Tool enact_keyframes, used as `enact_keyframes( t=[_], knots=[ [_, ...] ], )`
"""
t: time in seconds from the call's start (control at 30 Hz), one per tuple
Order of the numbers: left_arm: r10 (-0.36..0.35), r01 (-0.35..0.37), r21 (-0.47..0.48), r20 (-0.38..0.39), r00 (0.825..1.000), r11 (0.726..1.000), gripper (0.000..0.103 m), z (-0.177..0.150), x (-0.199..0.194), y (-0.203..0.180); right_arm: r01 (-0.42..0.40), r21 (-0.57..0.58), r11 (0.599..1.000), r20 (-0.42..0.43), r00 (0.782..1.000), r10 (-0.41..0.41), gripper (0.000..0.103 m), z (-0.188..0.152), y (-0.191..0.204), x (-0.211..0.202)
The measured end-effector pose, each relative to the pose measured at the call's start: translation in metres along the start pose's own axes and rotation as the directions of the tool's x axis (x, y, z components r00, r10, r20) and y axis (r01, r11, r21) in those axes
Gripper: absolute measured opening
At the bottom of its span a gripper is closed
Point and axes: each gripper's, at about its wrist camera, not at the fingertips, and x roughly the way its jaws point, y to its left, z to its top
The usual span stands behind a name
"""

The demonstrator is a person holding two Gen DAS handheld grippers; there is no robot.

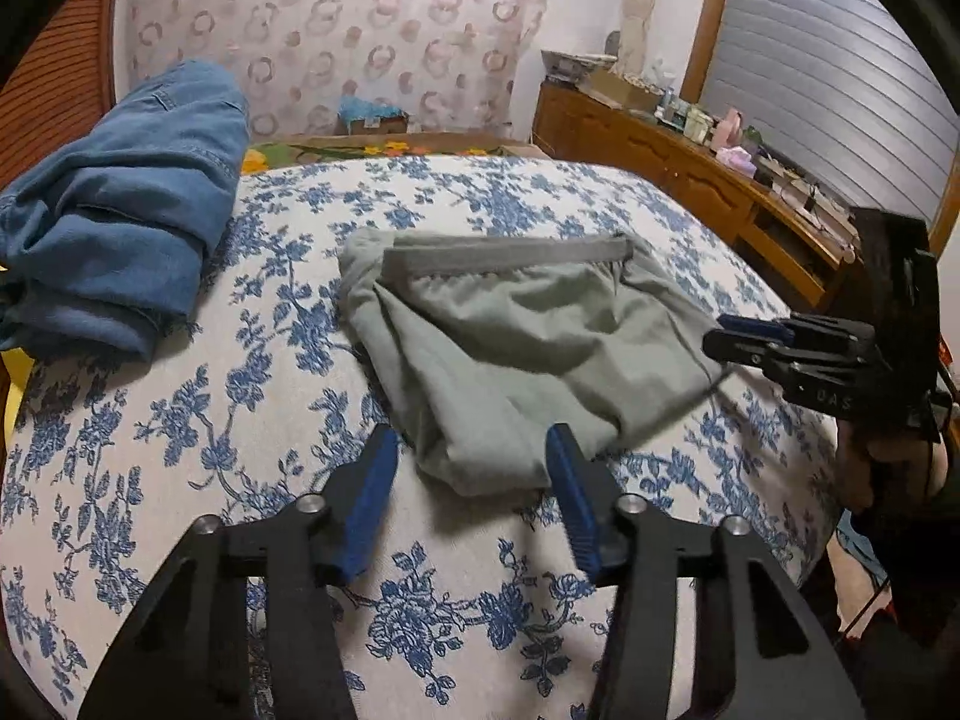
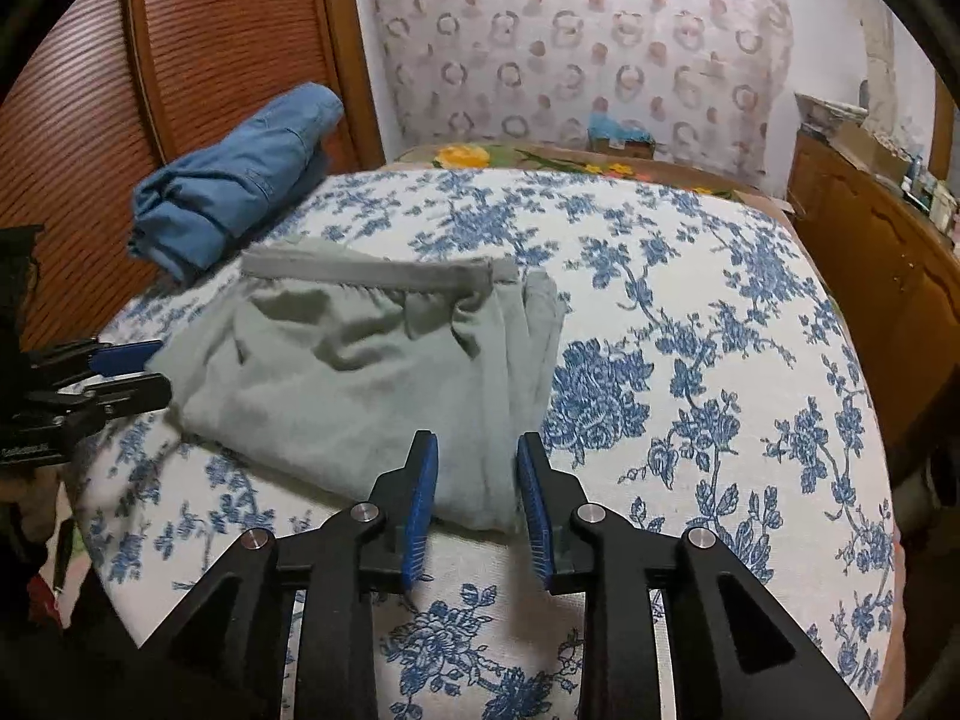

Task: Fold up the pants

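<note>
1. Currently, your left gripper point(image 1: 474, 450) points forward and down over the near edge of the bed, its jaws standing moderately apart with nothing clamped between them.
2. Your right gripper point(image 2: 477, 456) takes a similar downward-sloping pose, its jaws parted by a narrower gap, also gripping nothing. Its blue pads point(image 2: 420, 498) stand clear of the cloth.
3. In the left wrist view, your right gripper point(image 1: 744, 339) enters from the right side, level with the right edge of the folded garment; your hand point(image 1: 870, 468) shows below it.
4. In the right wrist view, your left gripper point(image 2: 135, 369) enters from the left side, its tips just beside the garment's left edge.
5. The grey-green pants point(image 1: 528, 354) lie folded into a compact bundle near the middle of the bed, with the elastic waistband point(image 1: 510, 255) on the far side. The near folded edge lies just ahead of both sets of jaws; from the left wrist camera it sits between the two fingertips, from the right wrist camera the near right corner sits between them.
6. The bed cover point(image 1: 180, 420) is white with a blue floral print.
7. A folded blue denim garment point(image 1: 120, 210) rests at the far left of the bed, well apart from the pants.
8. Behind the bed hangs a curtain point(image 1: 336, 30) with ring patterns; a wooden slatted door point(image 2: 210, 48) stands to the left, and a cluttered wooden sideboard point(image 1: 690, 168) runs along the right.
</note>
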Motion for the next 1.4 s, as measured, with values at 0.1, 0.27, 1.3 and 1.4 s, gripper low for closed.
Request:
enact_keyframes(
  t=[0.1, 0.27, 1.3, 1.4],
  knots=[
    [-0.011, 0.011, -0.003, -0.025, 1.000, 1.000, 0.042, -0.003, 0.008, -0.001, 0.004, 0.005, 1.000, -0.018, 1.000, -0.004, 0.029, 0.000, -0.001, 0.005],
    [-0.008, 0.008, 0.014, -0.027, 1.000, 1.000, 0.023, -0.005, 0.012, -0.004, 0.013, 0.002, 1.000, -0.022, 1.000, -0.013, 0.031, 0.002, 0.002, 0.009],
    [-0.007, 0.007, 0.015, 0.000, 1.000, 1.000, 0.015, -0.003, 0.001, 0.002, 0.009, -0.065, 0.998, -0.023, 1.000, -0.010, 0.012, -0.002, 0.014, 0.002],
    [-0.022, 0.021, 0.017, 0.014, 1.000, 1.000, 0.015, -0.003, -0.008, -0.001, -0.003, -0.053, 0.999, -0.014, 1.000, 0.003, 0.009, -0.006, 0.014, -0.004]
  ],
)
